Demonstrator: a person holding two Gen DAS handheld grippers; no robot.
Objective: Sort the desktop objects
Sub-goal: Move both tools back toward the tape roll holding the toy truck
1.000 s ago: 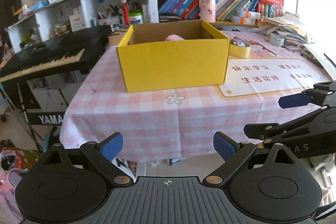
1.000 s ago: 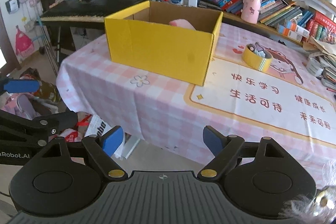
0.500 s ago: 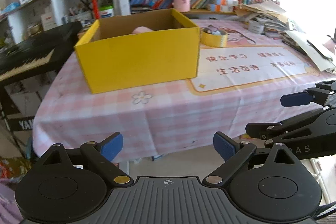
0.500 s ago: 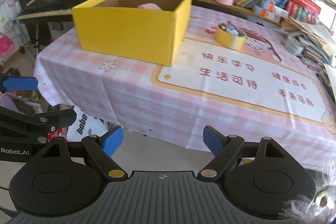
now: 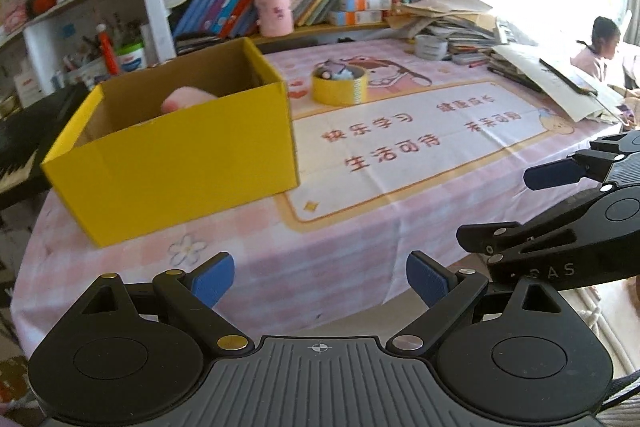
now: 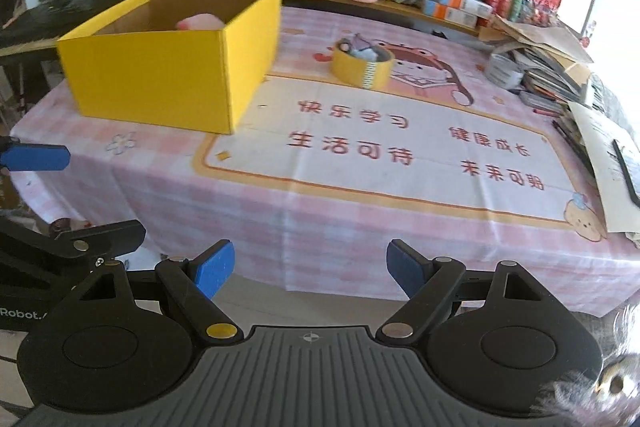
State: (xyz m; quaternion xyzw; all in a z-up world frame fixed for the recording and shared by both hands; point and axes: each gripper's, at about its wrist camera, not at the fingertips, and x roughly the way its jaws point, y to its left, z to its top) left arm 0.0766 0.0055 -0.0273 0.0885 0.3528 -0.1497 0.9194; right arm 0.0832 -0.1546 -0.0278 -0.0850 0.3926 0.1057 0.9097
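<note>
Tape roll awaiting pickup

Tape roll [image 6: 363,66] on table [image 6: 360,195], just right of yellow box [image 6: 168,75]; pink item [image 6: 200,22] already inside box. Left gripper [image 5: 320,281] and right gripper [image 6: 306,267] short of table edge, fingers wide, empty. Approach step; next, probably reach forward and close around roll.

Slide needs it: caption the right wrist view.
Open right gripper faces a yellow box and tape roll on the pink tablecloth.
</note>
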